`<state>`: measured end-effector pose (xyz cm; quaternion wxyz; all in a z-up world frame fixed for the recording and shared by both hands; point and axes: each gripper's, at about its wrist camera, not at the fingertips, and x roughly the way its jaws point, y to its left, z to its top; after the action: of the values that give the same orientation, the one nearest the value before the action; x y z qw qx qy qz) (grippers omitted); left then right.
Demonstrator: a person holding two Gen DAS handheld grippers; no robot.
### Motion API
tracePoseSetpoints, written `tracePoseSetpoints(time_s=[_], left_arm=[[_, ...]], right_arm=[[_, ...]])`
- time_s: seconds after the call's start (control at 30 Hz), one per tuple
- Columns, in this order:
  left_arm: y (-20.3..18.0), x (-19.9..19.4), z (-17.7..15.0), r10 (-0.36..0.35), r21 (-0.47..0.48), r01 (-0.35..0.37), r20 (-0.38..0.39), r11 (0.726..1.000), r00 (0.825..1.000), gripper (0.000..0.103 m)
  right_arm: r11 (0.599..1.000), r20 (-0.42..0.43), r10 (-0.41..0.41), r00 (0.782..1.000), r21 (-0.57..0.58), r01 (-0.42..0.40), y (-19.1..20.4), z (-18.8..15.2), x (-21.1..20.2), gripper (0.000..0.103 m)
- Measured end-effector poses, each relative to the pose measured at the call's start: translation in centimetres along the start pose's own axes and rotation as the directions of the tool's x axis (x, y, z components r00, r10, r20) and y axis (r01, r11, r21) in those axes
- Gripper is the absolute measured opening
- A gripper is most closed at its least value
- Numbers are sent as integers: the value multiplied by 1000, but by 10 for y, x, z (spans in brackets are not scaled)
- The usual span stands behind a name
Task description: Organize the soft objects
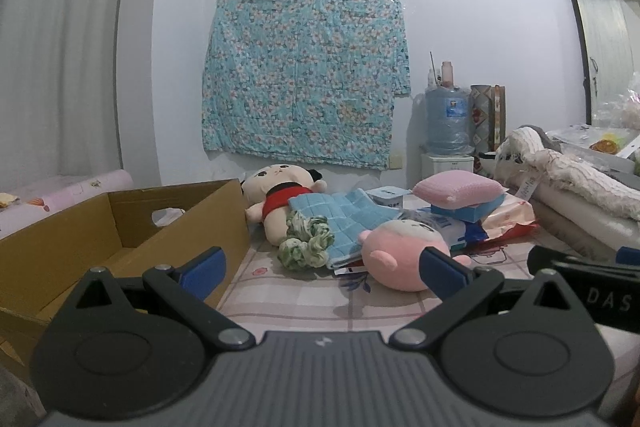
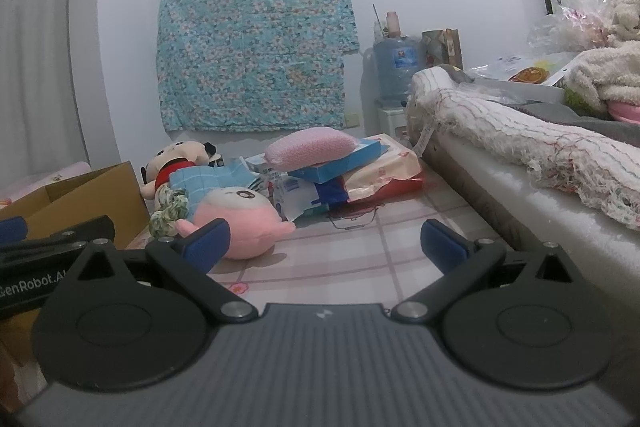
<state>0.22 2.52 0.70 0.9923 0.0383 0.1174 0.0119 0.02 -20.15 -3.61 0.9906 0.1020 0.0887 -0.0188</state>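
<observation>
Left tool (image 1: 323,269): fingers spread wide, nothing between the blue pads (image 1: 204,271), touching nothing; it hovers low over the checked table (image 1: 304,295). Right tool (image 2: 325,243): likewise wide apart and empty, held beside the left one, whose body shows at the left edge of the right wrist view. Open cardboard box (image 1: 132,227) stands on the table just left of the left tool. Soft things lie in a loose heap ahead of both tools: pink plush (image 1: 404,253) nearest, lying on its side; green-white scrunchie (image 1: 306,243) just left of it; blue checked cloth (image 1: 344,217) behind, overlapping a cream doll (image 1: 276,195) in a red top that lies close to the box's far corner. Pink sponge (image 1: 460,189) sits atop a blue packet (image 1: 476,211), on other packets, right of the cloth. A white knit blanket (image 2: 520,131) drapes a raised ledge at right.
</observation>
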Motion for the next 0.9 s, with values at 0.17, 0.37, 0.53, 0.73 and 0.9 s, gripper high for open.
tracePoseSetpoints(time_s=[0.17,0.37,0.53,0.73,0.9], left_arm=[[-1,0,1,6,7,-6,2,1000,1000,103],[1,0,2,10,7,-10,-4,1000,1000,103],[0,0,2,16,15,-15,-10,1000,1000,103],[-1,0,0,24,22,-24,-9,999,1000,103],[-2,-1,0,34,37,-34,-2,999,999,103]], right_arm=[[1000,-14,7,1000,0,-7,-1,0,1,102],[1000,-9,8,1000,-9,-8,1,-1,1,102],[1000,-7,9,1000,-17,-9,2,0,0,102],[1000,-9,5,1000,-23,-6,3,0,0,102],[1000,-10,4,1000,-26,-4,2,1,0,102]])
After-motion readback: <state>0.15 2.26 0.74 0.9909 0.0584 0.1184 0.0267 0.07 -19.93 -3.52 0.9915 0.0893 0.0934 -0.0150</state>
